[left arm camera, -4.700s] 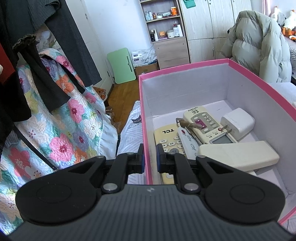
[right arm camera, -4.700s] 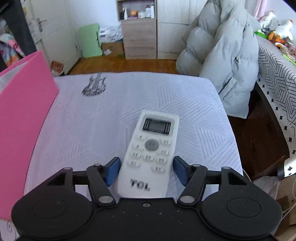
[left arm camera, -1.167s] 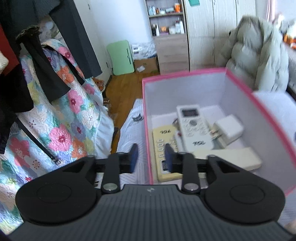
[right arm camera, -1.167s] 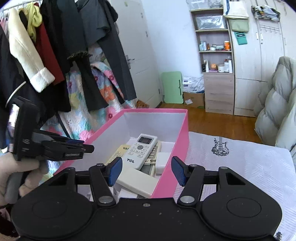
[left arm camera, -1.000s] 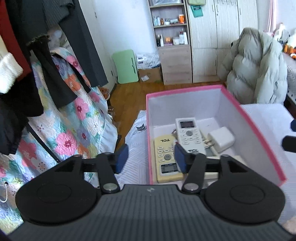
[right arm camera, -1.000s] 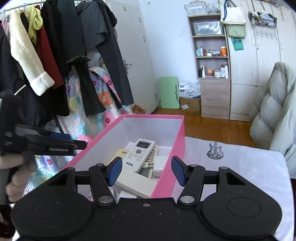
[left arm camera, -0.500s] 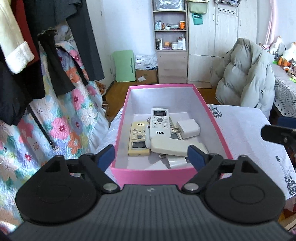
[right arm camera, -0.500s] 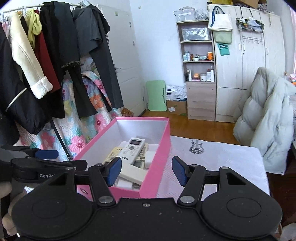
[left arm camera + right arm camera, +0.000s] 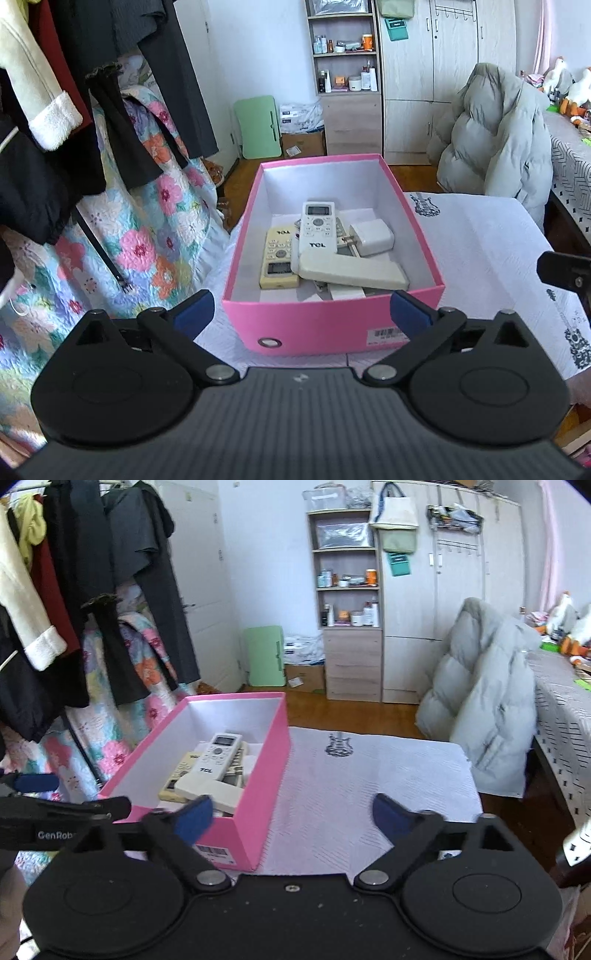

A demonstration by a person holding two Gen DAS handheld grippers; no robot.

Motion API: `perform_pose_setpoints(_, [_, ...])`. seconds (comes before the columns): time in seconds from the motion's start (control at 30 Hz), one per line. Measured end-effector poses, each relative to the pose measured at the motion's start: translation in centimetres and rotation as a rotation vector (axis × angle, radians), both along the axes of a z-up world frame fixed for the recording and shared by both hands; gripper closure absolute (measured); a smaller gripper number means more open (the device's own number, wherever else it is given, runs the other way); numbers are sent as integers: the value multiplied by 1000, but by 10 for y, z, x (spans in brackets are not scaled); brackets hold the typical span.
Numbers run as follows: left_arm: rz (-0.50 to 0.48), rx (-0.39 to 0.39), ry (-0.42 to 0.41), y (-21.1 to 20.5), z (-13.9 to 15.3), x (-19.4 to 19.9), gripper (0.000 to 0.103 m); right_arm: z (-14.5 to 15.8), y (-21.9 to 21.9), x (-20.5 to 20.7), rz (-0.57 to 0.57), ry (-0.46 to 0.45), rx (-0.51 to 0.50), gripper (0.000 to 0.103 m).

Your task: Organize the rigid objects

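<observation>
Because both of your claws hang back from the pink box, nothing is in your grip right now. Your left claw has its jaws opening wide, nothing between them; the box's near end wall merely shows beyond the gap, apart from the blue pads. Your right claw is opening too, and it is empty, with only the white cloth of the tabletop showing between its fingers.

Take the box as your landmark. Its long axis runs straight away from your left claw, near end wall facing you, so the left hand is squarely lined up with it. From your right claw the box lies ahead and to the left, with the long pink side wall turned towards you.

Inside the box the things lie piled: a white remote rests on top, pointing lengthwise towards the far wall, a yellowed remote lies beside it against the left wall, a white plug adapter sits towards the right wall, and a long cream remote lies crosswise near the front.

On the cloth to the right of the box I can see no loose item left, so the sorting looks done, or nearly so.
</observation>
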State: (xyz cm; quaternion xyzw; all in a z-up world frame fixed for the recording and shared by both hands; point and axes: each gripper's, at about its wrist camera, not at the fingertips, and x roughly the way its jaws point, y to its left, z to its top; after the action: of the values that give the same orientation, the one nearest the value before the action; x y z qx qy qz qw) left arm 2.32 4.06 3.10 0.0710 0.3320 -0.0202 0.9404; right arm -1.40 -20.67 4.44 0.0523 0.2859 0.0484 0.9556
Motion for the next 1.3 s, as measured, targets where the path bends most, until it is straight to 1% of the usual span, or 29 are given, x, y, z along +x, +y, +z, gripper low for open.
perform_pose_setpoints(0.07, [0, -22, 14, 1, -2, -1, 0, -1, -2, 0, -29, 23, 0, 2])
perform_pose_setpoints(0.17, [5, -32, 35, 2, -4, 1, 0, -3, -5, 0, -33, 56, -3, 2])
perform_pose_setpoints(0.47, [4, -22, 41, -1, -5, -5, 0, -3, -5, -5, -55, 52, -16, 2])
perform_pose_setpoints(0.63, [3, -26, 38, -1, -4, -6, 0, -6, -6, -7, -61, 56, 1, 2])
perform_pose_setpoints(0.77, [6, -29, 43, 0, -5, -7, 0, -8, -4, -8, -67, 65, -21, 2])
perform_pose_setpoints(0.93, [6, -11, 61, -3, -8, -5, 0, -7, -1, -8, -86, 78, -53, 2])
perform_pose_setpoints(1.3, [16, -29, 61, 0, -11, -8, 0, -9, -1, -10, -106, 95, -66, 2])
